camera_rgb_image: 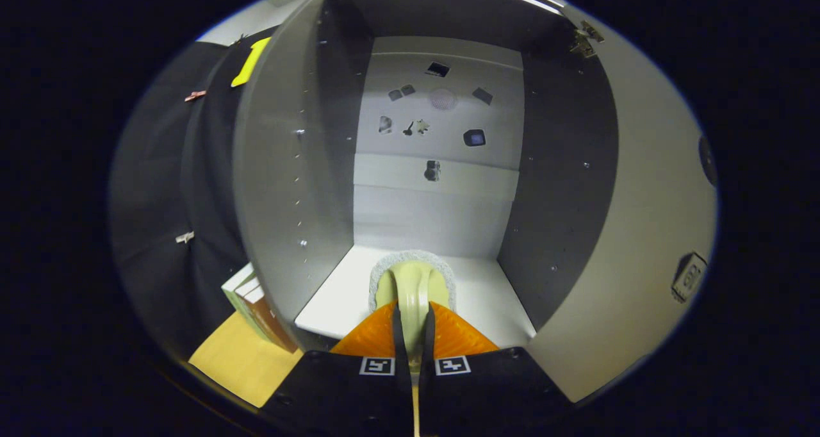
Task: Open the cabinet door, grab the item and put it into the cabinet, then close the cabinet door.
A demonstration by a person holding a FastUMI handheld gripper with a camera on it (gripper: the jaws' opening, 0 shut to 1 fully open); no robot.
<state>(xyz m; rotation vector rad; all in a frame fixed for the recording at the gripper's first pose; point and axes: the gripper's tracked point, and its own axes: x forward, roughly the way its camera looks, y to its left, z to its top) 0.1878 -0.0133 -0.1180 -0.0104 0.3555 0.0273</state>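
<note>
The hand-held gripper (413, 334) sits at the bottom centre of the frame, its two fingers pressed close together on the pale handle of a scrubbing brush (413, 286). The brush head, a rounded cream body rimmed with a fuzzy grey-white edge, reaches just ahead of the fingertips and lies over the front part of the cabinet's white shelf floor (487, 296).

The cabinet (442, 168) stands open and takes up the middle of the frame. Its grey side walls run up on the left and right, with small peg holes dotting them. On the pale back wall, in the upper centre, several small dark stickers (475, 138) are scattered. The open door (647, 232) swings out along the right side of the frame, with a hinge (586, 40) at its upper corner.

At the lower left, beside the cabinet's outer wall, a few books (253, 302) stand upright on a yellow-tan tabletop (237, 360). Black cloth hangs behind them at the left of the frame.
</note>
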